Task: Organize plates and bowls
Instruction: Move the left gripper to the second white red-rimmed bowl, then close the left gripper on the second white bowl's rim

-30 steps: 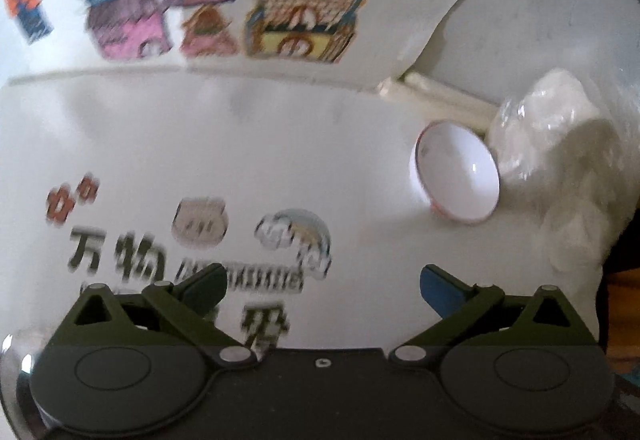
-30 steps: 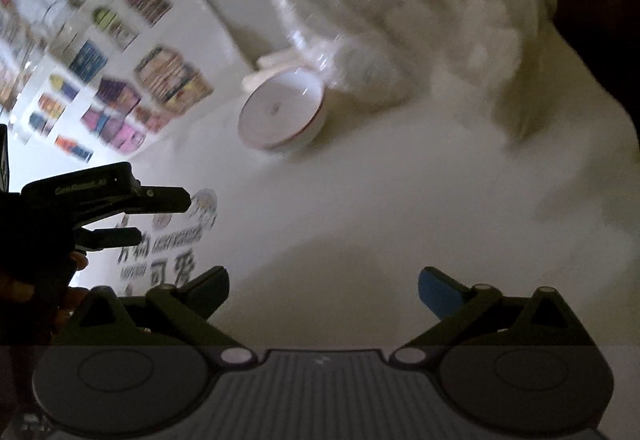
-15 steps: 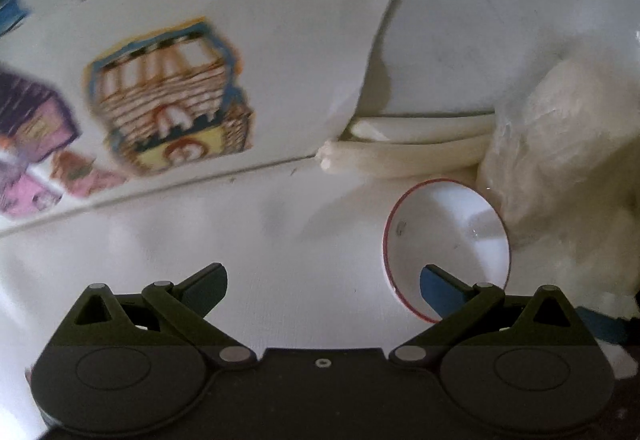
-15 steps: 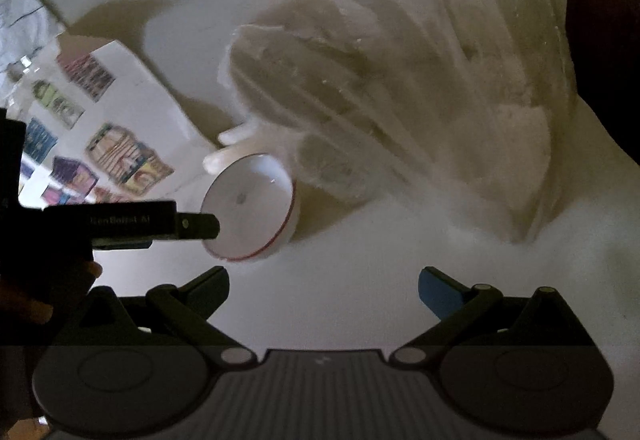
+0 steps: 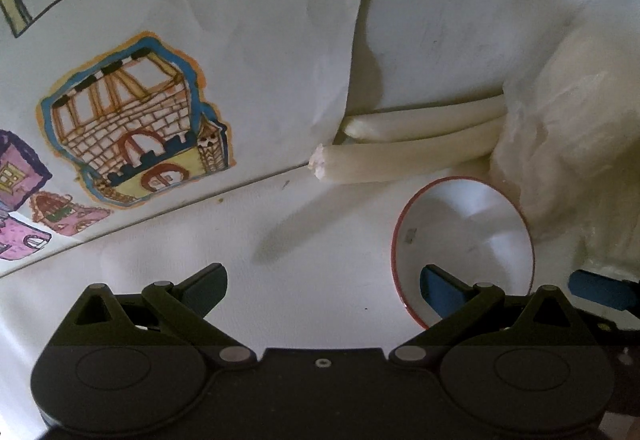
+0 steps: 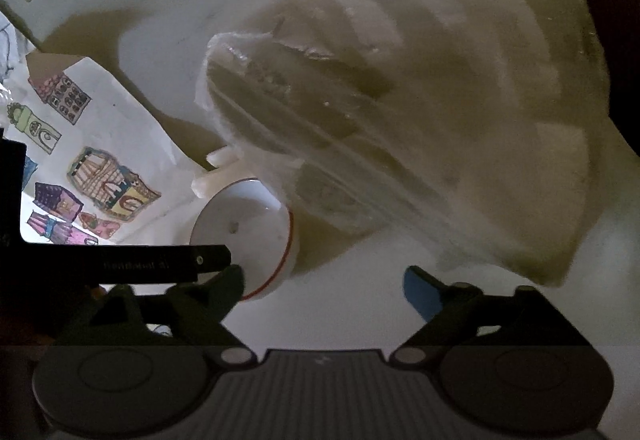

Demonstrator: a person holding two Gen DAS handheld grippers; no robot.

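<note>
Over on the left of the white tabletop (image 5: 328,236) lies a sheet of paper (image 5: 256,20) covered in coloured drawings of little houses and a brick castle (image 5: 132,120); its right edge lifts slightly where two pale rolled tubes (image 5: 408,160) poke out from beneath it. Just right of the tubes, and touching the lower one's far end, sits a small white bowl (image 5: 464,236) with a thin red rim, upright on the table. A crumpled clear plastic bag (image 6: 420,112) of pale stuff presses against the bowl's right side and spreads well beyond it.

From above, the left gripper (image 5: 322,282) points steeply down, its jaws spread wide with nothing between them; its blue-tipped right finger (image 5: 440,290) hangs over the bowl's near rim, whether touching I cannot tell. The right gripper (image 6: 324,284) comes in from the other side, jaws apart and gripping nothing, though they have just been closing a little. Its dark left finger (image 6: 224,288) overlaps the bowl's near edge in the right wrist view, and its blue finger (image 6: 420,292) stands over bare table near the bag. Across that same view, the left gripper's black arm reaches over the bowl's left side.
</note>
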